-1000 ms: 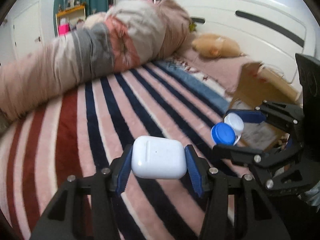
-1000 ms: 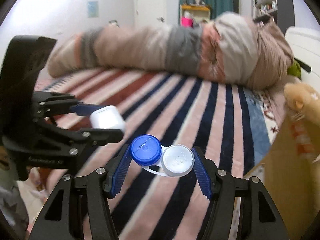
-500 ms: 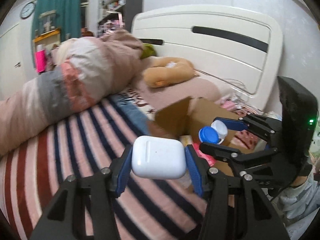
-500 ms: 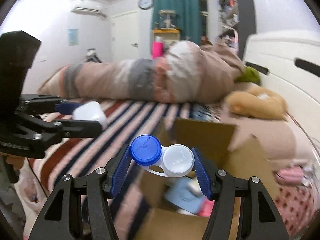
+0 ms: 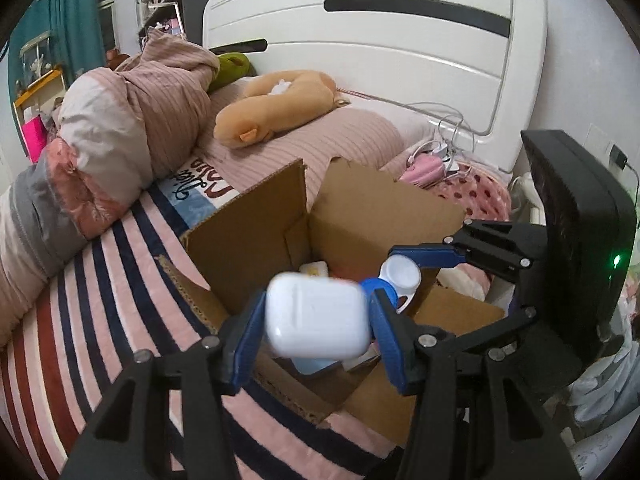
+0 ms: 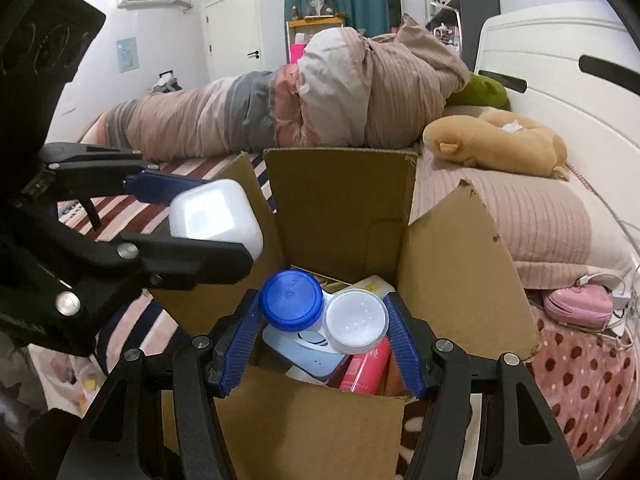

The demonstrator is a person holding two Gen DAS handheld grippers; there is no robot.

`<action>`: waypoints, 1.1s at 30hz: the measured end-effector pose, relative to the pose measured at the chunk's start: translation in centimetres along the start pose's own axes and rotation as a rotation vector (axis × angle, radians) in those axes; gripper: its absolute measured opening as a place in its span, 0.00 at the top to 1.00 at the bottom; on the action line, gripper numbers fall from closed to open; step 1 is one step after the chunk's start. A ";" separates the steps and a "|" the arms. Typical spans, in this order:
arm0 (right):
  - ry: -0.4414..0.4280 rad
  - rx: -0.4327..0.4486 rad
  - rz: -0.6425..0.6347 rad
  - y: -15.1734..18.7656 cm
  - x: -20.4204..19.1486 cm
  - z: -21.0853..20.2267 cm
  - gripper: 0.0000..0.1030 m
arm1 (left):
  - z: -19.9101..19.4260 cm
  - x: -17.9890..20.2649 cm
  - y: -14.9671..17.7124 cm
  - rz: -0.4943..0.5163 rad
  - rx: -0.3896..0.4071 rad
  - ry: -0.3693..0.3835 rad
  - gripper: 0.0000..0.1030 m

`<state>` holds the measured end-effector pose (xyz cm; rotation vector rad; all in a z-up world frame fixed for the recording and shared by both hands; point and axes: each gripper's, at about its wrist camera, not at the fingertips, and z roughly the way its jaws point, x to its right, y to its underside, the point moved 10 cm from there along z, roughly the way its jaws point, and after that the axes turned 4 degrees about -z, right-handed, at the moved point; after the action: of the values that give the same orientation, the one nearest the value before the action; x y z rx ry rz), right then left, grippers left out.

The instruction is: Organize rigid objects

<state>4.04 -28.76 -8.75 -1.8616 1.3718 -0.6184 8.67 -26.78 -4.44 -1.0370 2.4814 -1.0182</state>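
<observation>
- Left gripper (image 5: 318,322): blue-padded jaws clamped on both sides of a white earbud case (image 5: 318,322); case held in the air above the near-left corner of the cardboard box (image 5: 248,236). The right wrist view shows the same case (image 6: 216,216) at the box's left flap.
- Right gripper (image 6: 324,316): jaws closed on a contact lens case (image 6: 324,314), one blue cap and one white cap side by side; held over the open box (image 6: 344,208), above its contents.
- Cardboard box: brown, flaps up, standing on the bed; inside, a light-blue item (image 6: 304,350) and a red packet (image 6: 366,368) lie under the lens case; other contents too hidden to identify.
- Striped blanket (image 5: 92,300): pink, navy and red bands, under the box's left side.
- Rolled duvet (image 6: 280,104): pink and grey, beyond the box.
- Plush toy (image 6: 496,140): tan, on the pillow by the white headboard (image 5: 380,40).
- Polka-dot cloth (image 6: 580,380): right of the box.
</observation>
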 end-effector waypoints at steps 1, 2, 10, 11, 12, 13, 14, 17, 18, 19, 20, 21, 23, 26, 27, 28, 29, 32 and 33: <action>0.000 -0.005 0.004 0.2 0.2 0.1 0.39 | 0.1 -0.1 0.0 0.003 -0.001 -0.004 0.52; 0.001 -0.008 0.007 0.3 0.3 0.2 0.35 | 0.1 -0.2 -0.1 0.002 0.000 -0.006 0.50; 0.000 -0.003 0.003 0.4 0.6 0.1 0.35 | -1.4 -1.3 -0.8 -0.041 0.049 -0.021 0.35; 0.000 -0.004 0.001 0.4 0.6 0.1 0.35 | -1.7 -1.4 -0.8 -0.048 0.060 -0.025 0.31; -0.002 -0.004 0.000 0.3 0.5 0.0 0.35 | -2.2 -1.6 -0.9 -0.057 0.074 -0.034 0.27; -0.007 -0.003 0.000 0.3 0.5 0.0 0.35 | -2.8 -1.8 -0.9 -0.064 0.089 -0.048 0.24; -0.013 -0.002 -0.001 0.1 0.3 -0.1 0.33 | -3.3 -2.0 -0.9 -0.069 0.102 -0.062 0.22; -0.034 0.013 -0.011 -0.5 -0.2 -0.6 0.20 | -5.0 -2.7 -0.8 -0.095 0.148 -0.105 0.18; -0.045 0.027 -0.019 -0.8 -0.6 -0.9 0.19 | -5.6 -3.0 -0.7 -0.111 0.164 -0.122 0.18; -0.053 0.042 -0.032 -1.1 -1.0 -1.3 0.16 | -6.3 -3.4 -0.6 -0.127 0.180 -0.139 0.17; -0.057 0.053 -0.042 -1.4 -1.3 -1.7 0.13 | -6.9 -3.7 -0.4 -0.141 0.194 -0.154 0.17; -0.062 0.065 -0.052 -1.8 -1.6 -1.9 0.10 | -7.5 -4.0 -0.3 -0.156 0.211 -0.169 0.15; -0.076 0.103 -0.077 -2.5 -2.4 -2.8 0.04 | -8.9 -4.8 0.1 -0.189 0.245 -0.206 0.05; -0.089 0.159 -0.102 -3.8 -3.2 -3.8 0.01 | -10.9 -6.2 1.0 -0.235 0.300 -0.284 0.02; -0.095 0.176 -0.110 -4.2 -3.4 -4.1 0.01 | -11.3 -6.6 1.3 -0.249 0.308 -0.301 0.02; -0.101 0.194 -0.118 -4.6 -3.7 -4.5 0.01 | -11.7 -7.1 1.6 -0.271 0.321 -0.320 0.02; -0.108 0.215 -0.126 -5.1 -4.0 -4.8 0.01 | -12.1 -7.6 2.0 -0.294 0.334 -0.333 0.02; -0.125 0.260 -0.135 -6.0 -4.3 -5.5 0.01 | -12.9 -8.7 3.0 -0.341 0.358 -0.354 0.02; -0.135 0.276 -0.135 -6.4 -4.5 -5.7 0.01 | -13.0 -9.0 3.3 -0.350 0.364 -0.361 0.02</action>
<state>2.24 -25.03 -0.07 -1.7470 1.0243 -0.6989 7.14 -12.18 2.40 -1.4100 1.7852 -1.1961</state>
